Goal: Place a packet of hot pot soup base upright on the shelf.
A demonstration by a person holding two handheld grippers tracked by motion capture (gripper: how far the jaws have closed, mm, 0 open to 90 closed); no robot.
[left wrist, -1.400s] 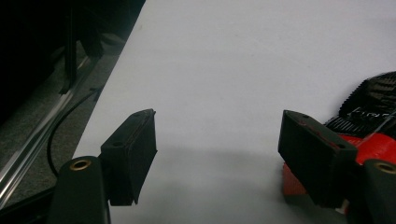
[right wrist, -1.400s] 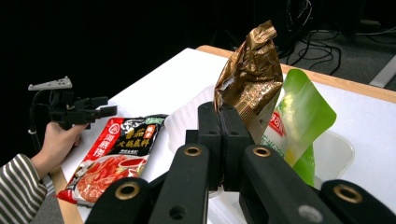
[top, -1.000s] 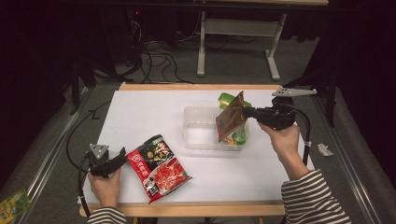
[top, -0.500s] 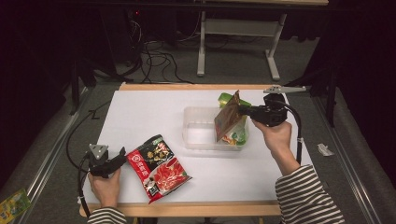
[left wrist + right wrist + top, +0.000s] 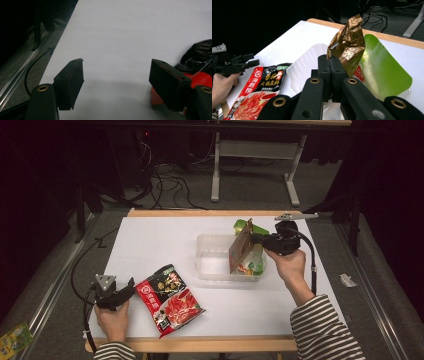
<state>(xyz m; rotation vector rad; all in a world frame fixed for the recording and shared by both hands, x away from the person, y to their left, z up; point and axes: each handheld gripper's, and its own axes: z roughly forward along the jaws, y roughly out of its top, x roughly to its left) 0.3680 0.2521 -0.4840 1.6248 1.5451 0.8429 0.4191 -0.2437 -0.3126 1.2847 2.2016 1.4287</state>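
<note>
My right gripper [image 5: 254,238] [image 5: 332,65] is shut on a gold-brown foil packet [image 5: 241,251] [image 5: 348,43] and holds it upright over the clear plastic bin [image 5: 214,265] [image 5: 304,65]. A green packet [image 5: 246,226] [image 5: 384,72] leans in the bin's right end. A red and black sauce packet [image 5: 170,299] [image 5: 259,87] lies flat on the white table near the front. My left gripper [image 5: 128,289] [image 5: 116,82] rests open at the packet's left edge; its right jaw overlaps that red packet [image 5: 200,75], its left jaw is over bare table.
The white table top [image 5: 160,240] has a wooden rim. Cables [image 5: 165,180] and a grey metal frame [image 5: 250,155] lie on the floor beyond it. A small packet [image 5: 12,340] lies on the floor at the lower left.
My right gripper has carried the gold packet slightly left and down, closer over the bin. The left gripper and the red packet have stayed put.
</note>
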